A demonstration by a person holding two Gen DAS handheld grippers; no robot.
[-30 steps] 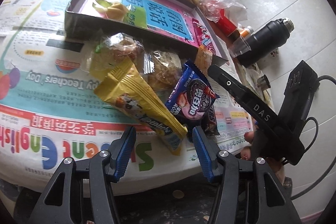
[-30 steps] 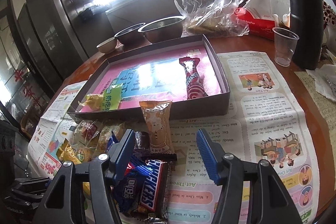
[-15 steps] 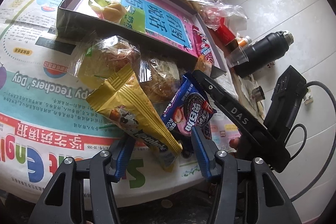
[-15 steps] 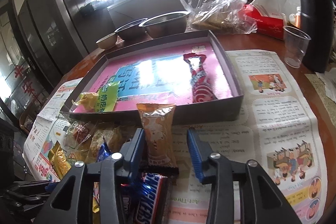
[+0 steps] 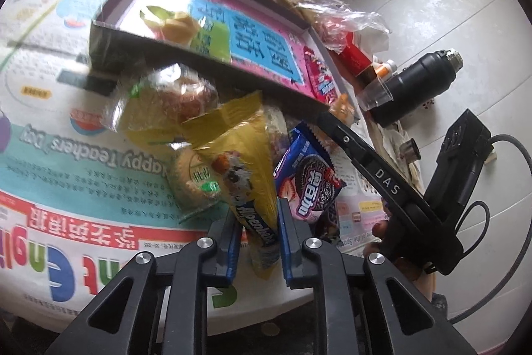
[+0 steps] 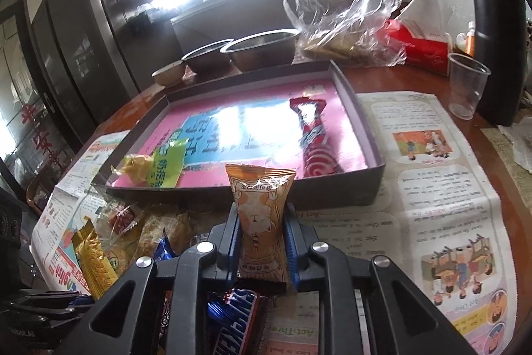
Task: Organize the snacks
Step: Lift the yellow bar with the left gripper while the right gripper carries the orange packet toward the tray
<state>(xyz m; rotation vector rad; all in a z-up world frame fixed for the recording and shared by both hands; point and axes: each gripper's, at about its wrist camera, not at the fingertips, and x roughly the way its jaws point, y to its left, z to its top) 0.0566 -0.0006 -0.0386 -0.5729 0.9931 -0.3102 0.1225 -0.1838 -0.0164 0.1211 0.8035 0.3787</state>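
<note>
Now — yellow snack packet (image 5: 246, 168) between left hand-held gripper (image 5: 257, 223) pads.

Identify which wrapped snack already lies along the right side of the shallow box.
The long red-and-white swirl-patterned snack packet. The yellow-and-green packet lies in the box's near left corner; the rest are outside.

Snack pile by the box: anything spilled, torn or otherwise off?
Nothing spilled or torn. Snacks lie heaped in front of the box, not sorted. The left gripper pinches the yellow packet, the right gripper the orange packet.
</note>
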